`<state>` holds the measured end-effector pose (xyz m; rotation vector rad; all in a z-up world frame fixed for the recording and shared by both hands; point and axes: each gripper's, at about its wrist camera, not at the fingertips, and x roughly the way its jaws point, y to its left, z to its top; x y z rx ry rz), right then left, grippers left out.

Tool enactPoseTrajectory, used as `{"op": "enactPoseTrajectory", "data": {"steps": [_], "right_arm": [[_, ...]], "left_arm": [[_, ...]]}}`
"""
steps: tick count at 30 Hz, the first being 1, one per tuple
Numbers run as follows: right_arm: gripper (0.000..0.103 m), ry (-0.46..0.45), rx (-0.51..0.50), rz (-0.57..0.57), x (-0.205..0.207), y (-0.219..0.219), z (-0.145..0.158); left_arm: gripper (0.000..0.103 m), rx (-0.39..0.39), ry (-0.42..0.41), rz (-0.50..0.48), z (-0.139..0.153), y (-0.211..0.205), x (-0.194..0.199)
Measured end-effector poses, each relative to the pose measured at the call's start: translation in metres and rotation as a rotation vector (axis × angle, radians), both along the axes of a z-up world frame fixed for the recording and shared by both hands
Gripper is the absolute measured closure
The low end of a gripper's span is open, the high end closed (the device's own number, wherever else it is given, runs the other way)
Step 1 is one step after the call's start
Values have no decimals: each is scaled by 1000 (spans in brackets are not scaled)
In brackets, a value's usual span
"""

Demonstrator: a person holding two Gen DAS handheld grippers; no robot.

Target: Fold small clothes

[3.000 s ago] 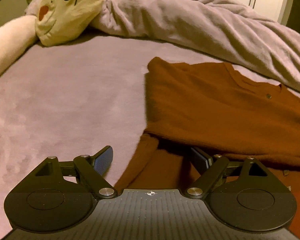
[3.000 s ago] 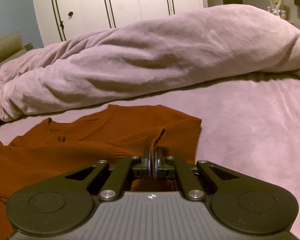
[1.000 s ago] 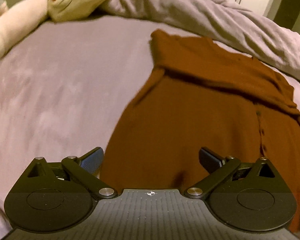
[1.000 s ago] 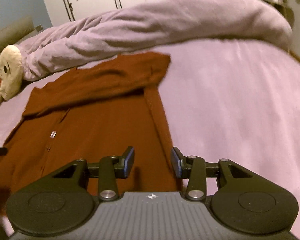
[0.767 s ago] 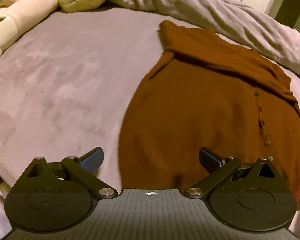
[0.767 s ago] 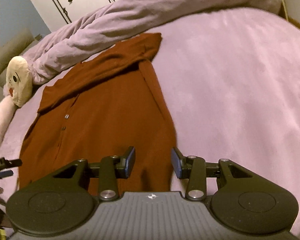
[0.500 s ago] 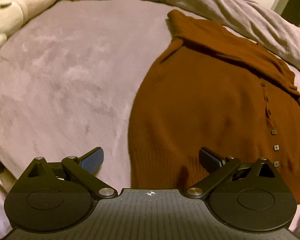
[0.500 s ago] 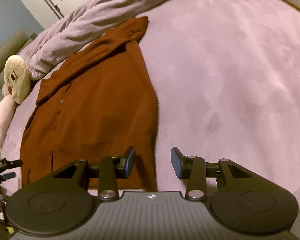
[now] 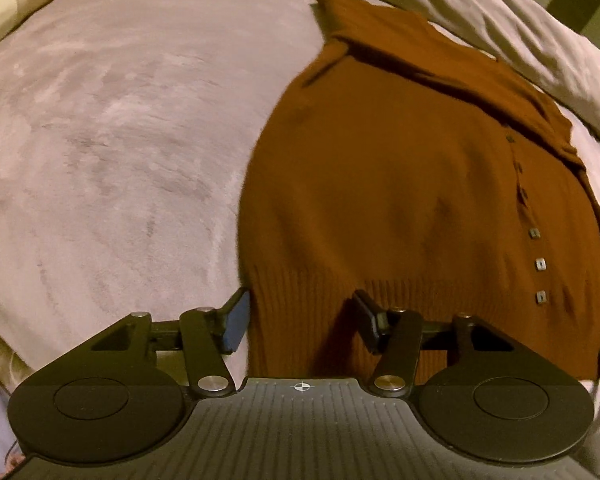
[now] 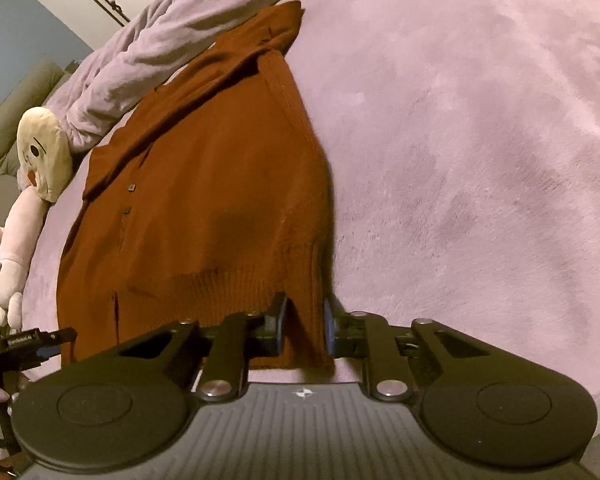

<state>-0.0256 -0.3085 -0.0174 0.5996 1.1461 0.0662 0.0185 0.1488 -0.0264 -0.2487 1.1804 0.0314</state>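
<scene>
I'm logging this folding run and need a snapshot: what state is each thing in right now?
Rust cardigan: lying flat, sleeves folded across the top, hem nearest.
Left gripper: open, fingers straddling the hem's left corner.
Right gripper: open, narrower gap, straddling the hem's right corner.
Duvet: bunched beyond the collar.
Plush toy: lying on its side.

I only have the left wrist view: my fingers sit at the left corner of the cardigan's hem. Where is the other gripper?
Observer: The right gripper is at the hem's opposite corner, fingers either side of the cardigan edge, not closed.
Operator: Can it see my gripper?
Observer: Yes, the left gripper shows at its far left edge, beside the hem.
Operator: Anything else over there?
Observer: A plush toy lies on the bed beyond the cardigan's left side.
</scene>
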Motion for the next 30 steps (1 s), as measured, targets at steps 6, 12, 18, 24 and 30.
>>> {"op": "enactPoseTrajectory", "data": {"steps": [6, 12, 18, 24, 30], "right_arm": [[84, 23, 36, 23, 5, 0, -3], [98, 24, 76, 82, 14, 4, 1], [99, -30, 227, 59, 46, -2, 24], [99, -131, 246, -13, 105, -9, 41], [99, -221, 110, -46, 167, -10, 43]], "left_arm": [[49, -45, 10, -72, -2, -6, 4], [89, -154, 45, -144, 7, -10, 19], [90, -317, -92, -136, 56, -4, 59], [90, -347, -198, -52, 72, 8, 114], [90, -273, -244, 31, 61, 20, 169]]}}
